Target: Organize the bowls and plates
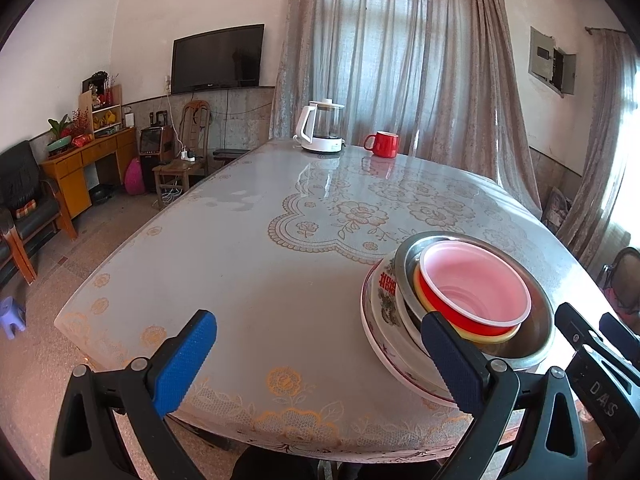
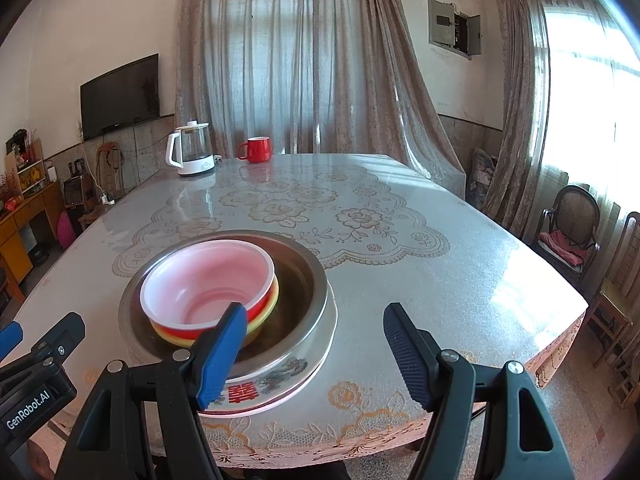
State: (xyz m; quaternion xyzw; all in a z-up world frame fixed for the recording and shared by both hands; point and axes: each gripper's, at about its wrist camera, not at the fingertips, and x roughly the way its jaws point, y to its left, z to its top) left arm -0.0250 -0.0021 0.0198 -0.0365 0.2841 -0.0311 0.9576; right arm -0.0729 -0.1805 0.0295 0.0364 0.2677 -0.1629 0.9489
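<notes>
One lace-covered table [image 2: 400,280], curtained room

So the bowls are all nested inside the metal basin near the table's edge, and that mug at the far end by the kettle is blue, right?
Not quite: the mug is red, not blue, as the right wrist view shows. The rest holds: the bowls sit nested in the metal basin near the table's edge, and the mug stands at the far end by the kettle.

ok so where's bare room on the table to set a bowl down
Bare cloth lies left of the nested stack, in the middle before the kettle and red mug, and right of the stack toward the table edge. The near edge by the stack is crowded.
</notes>
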